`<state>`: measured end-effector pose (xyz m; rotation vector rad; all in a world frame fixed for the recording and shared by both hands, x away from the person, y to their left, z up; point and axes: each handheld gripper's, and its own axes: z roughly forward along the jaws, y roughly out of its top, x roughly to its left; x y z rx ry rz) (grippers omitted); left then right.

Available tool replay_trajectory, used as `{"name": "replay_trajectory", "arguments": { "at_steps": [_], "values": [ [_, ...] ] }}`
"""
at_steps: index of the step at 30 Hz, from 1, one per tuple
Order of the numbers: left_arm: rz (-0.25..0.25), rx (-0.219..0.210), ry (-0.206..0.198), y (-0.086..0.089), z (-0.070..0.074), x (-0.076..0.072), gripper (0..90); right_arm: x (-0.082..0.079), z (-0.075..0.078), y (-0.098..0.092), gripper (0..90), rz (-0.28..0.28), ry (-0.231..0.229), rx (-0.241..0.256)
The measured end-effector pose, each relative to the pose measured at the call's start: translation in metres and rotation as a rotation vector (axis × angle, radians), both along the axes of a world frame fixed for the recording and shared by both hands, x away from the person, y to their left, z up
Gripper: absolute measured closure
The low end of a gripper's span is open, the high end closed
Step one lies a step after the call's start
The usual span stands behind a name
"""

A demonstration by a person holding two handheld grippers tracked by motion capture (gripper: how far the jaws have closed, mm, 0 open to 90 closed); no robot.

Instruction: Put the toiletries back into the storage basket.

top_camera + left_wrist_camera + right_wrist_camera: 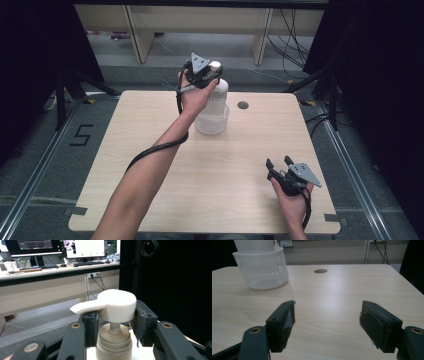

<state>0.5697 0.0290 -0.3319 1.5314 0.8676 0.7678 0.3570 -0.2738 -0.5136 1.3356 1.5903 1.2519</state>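
A pump bottle (217,92) stands upright inside a white slotted basket (212,122) toward the far middle of the light wooden desk (150,150), its pump head (117,305) clasped between the jaws of the left tool (209,71). In the left gripper view, the two black pads sit against either side of the cream-coloured head, the spout pointing off to the view's left, with the plunger stem and ribbed collar (114,343) visible just beneath. The person's left hand (194,95) holds that tool raised above the basket, forearm stretched diagonally across the desk, a black cable (155,150) trailing along it.

The right tool (280,164) rests low over the near right part of the desk, well apart from the basket, held in the person's right hand (292,202). Its jaws stand wide apart with nothing between them; the right gripper view shows bare wood grain in the gap, the basket with the bottle's lower body at upper left, and a small round hole (320,271) in the desk surface beyond.
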Motion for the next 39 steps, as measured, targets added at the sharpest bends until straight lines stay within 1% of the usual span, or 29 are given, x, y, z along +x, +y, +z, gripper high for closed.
{"name": "replay_trajectory", "arguments": {
  "at_steps": [3,8,10,14,15,16,18,19,21,24,25,26,27,30,32,33,36,39],
  "values": [
    [0.002,0.005,0.005,0.0,-0.004,0.001,59.1,-0.001,0.0,0.001,28.9,-0.006,0.012,0.003],
    [0.004,0.003,0.014,0.001,-0.007,0.002,59.1,0.0,0.0,0.001,28.9,-0.003,0.005,0.003],
    [0.002,0.002,0.013,0.0,-0.008,0.002,59.1,-0.001,0.0,0.001,28.9,-0.005,0.012,0.003],
    [0.0,0.0,0.012,-0.002,-0.009,0.002,59.1,-0.001,0.0,0.001,28.9,-0.006,0.011,0.002],
    [-0.001,-0.003,0.014,-0.002,-0.01,0.002,59.1,-0.001,0.0,0.001,28.9,-0.006,0.01,0.004],
    [-0.004,-0.004,0.015,-0.002,-0.01,0.002,59.1,-0.001,0.0,0.002,28.9,-0.007,0.015,0.018],
    [-0.005,-0.004,0.015,-0.003,-0.012,0.003,59.1,-0.001,0.0,0.002,28.9,-0.006,0.016,0.019],
    [-0.004,-0.003,0.018,-0.003,-0.013,0.003,59.1,0.0,0.0,0.0,28.9,-0.005,0.004,-0.005],
    [-0.006,0.0,0.02,-0.004,-0.014,0.003,59.1,0.0,0.0,0.0,28.9,-0.005,0.001,-0.011],
    [-0.009,-0.001,0.024,-0.005,-0.016,0.004,59.1,-0.001,0.0,0.001,28.9,-0.005,0.012,0.003],
    [-0.011,-0.002,0.028,-0.005,-0.017,0.004,59.1,-0.001,0.0,0.002,28.9,-0.006,0.018,0.017],
    [-0.014,-0.001,0.03,-0.005,-0.018,0.005,59.1,0.0,0.0,0.001,28.8,-0.005,0.007,-0.005],
    [-0.014,-0.005,0.029,-0.005,-0.018,0.005,59.1,-0.001,0.0,0.002,28.8,-0.005,0.015,0.017],
    [-0.014,-0.013,0.031,-0.005,-0.02,0.005,59.1,0.0,0.0,0.0,28.8,-0.006,-0.004,-0.011],
    [-0.016,-0.01,0.031,-0.006,-0.02,0.005,59.1,0.0,0.0,0.001,28.8,-0.007,0.0,-0.008],
    [-0.02,-0.009,0.03,-0.007,-0.021,0.005,59.1,0.0,0.0,0.002,28.7,-0.007,0.009,0.008],
    [-0.019,-0.012,0.033,-0.007,-0.024,0.006,59.1,0.0,0.0,0.002,28.6,-0.007,0.009,0.008],
    [-0.02,-0.023,0.037,-0.006,-0.027,0.006,59.1,-0.001,0.0,0.002,28.6,-0.006,0.011,0.014]
  ]
}}
